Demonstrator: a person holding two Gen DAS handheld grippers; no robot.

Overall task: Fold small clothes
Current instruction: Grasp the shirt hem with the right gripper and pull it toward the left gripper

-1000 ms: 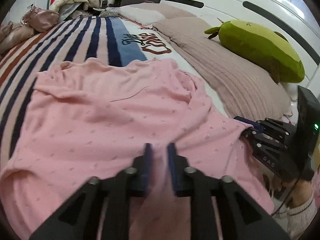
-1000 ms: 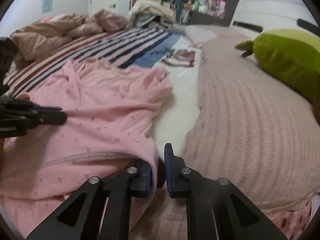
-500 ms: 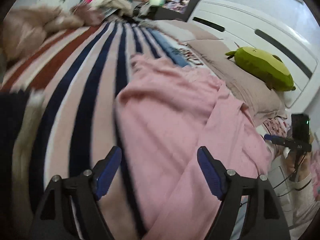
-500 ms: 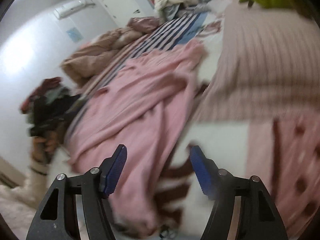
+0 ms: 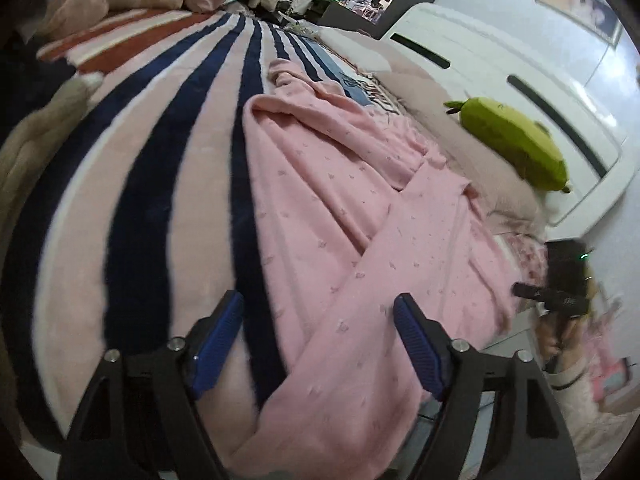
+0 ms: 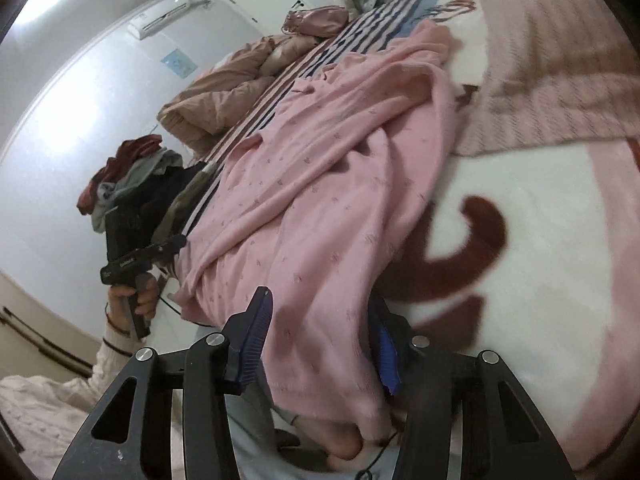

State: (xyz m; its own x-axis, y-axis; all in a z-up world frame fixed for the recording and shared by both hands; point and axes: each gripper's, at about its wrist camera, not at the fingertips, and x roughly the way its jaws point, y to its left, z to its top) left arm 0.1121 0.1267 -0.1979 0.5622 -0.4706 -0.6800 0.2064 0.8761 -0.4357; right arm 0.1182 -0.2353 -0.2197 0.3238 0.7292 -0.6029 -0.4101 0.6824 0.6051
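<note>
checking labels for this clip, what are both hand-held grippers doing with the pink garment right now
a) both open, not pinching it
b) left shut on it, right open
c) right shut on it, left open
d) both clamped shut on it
a: the left hand-held gripper and the right hand-held gripper both have their blue pads spread wide, with the pink garment lying loose on the striped blanket between and beyond them.

Pink garment between spread right hand-held gripper fingers; striped blanket beyond

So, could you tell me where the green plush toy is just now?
In the left wrist view the green plush toy lies at upper right, on the beige pillow against the white headboard, beyond the pink garment.
</note>
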